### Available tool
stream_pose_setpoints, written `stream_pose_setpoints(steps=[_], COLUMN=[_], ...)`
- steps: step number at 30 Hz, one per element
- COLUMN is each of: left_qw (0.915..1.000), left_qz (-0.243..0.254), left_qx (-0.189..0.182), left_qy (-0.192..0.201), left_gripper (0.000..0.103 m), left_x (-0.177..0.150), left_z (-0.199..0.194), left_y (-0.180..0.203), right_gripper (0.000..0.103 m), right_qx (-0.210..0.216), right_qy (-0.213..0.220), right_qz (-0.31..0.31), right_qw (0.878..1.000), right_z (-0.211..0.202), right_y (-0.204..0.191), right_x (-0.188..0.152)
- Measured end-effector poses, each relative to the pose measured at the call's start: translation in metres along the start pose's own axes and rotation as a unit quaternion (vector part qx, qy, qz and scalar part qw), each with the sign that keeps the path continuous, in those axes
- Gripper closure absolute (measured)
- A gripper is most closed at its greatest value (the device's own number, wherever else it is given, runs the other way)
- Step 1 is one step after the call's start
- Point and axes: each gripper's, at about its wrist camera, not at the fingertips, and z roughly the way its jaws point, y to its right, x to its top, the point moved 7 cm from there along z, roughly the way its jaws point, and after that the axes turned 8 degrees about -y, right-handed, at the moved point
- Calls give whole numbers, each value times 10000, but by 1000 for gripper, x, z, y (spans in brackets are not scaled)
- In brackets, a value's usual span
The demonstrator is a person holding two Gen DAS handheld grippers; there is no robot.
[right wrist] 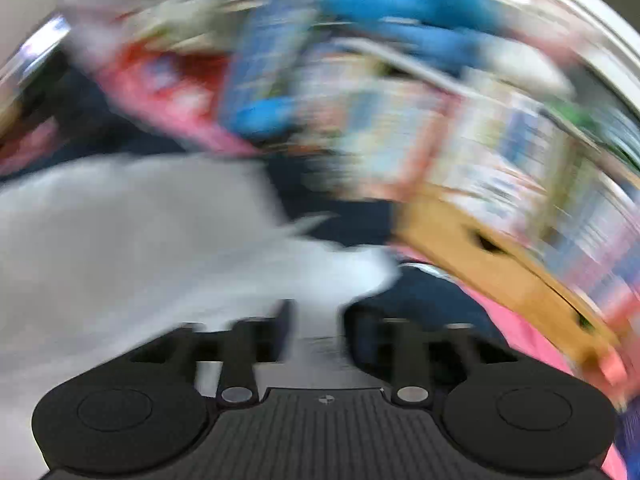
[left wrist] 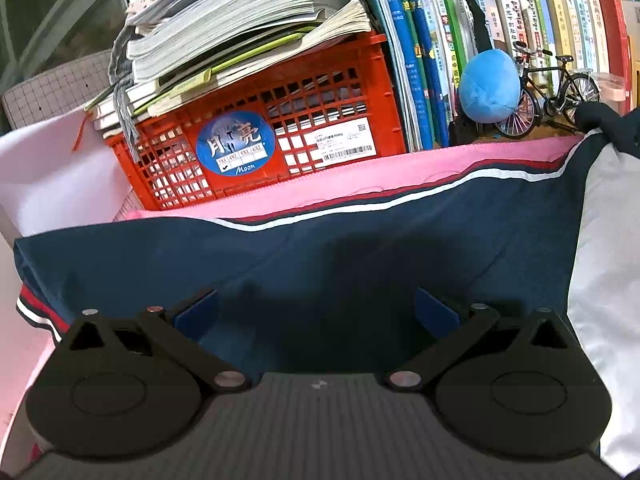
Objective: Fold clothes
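Left gripper (left wrist: 316, 312): fingers (left wrist: 198, 312) spread wide, nothing between them, hovering low over the navy garment (left wrist: 280, 256), which lies spread on the pink-covered bench (left wrist: 360, 168). Right gripper (right wrist: 316, 312): its view is heavily smeared, but the fingers (right wrist: 280, 320) stand close together with pale grey cloth (right wrist: 160, 216) seemingly pinched in the narrow gap; this looks like the garment's lining or inner face, lifted and carried over the navy. Judged step: a fold in progress, the right side bringing one flap across while the left waits free. The next move likely calls for the left fingers to drop onto the navy panel and pin or pinch an edge so the cloth does not drag with the fold. Fabric reads as thin, smooth, slippery sportswear: matte navy, with a red-and-white stripe (left wrist: 400, 196) trimming the far hem and the near-left cuff, soft creases, limp drape. The grey panel at the right shows a slight sheen. Beyond the garment, far left, a red lattice plastic crate (left wrist: 280, 120) stacked with dog-eared books; to the far right a row of upright book spines, a blue plush ball (left wrist: 490, 86) and a small wire-spoked model bicycle (left wrist: 548, 92)
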Motion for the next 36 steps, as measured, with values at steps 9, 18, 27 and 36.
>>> stream_pose_setpoints(steps=[9, 18, 27, 36], left_qw=[9979, 9994, 9996, 10000], left_qz=[425, 218, 181, 54], left_qx=[456, 244, 195, 54], left_qy=[182, 88, 60, -2], left_gripper=[0, 0, 0, 0], left_x=[2, 1, 2, 4], left_z=[-8, -6, -7, -7], left_y=[13, 8, 6, 2], right_gripper=[21, 12, 54, 16], right_qx=[422, 651, -446, -260], right_qy=[227, 859, -510, 947], right_qz=[1758, 4925, 3487, 1527], right_qw=[9833, 8636, 9348, 9834], right_z=[-18, -40, 46, -24], right_y=[49, 166, 123, 48], right_x=[-6, -65, -2, 52])
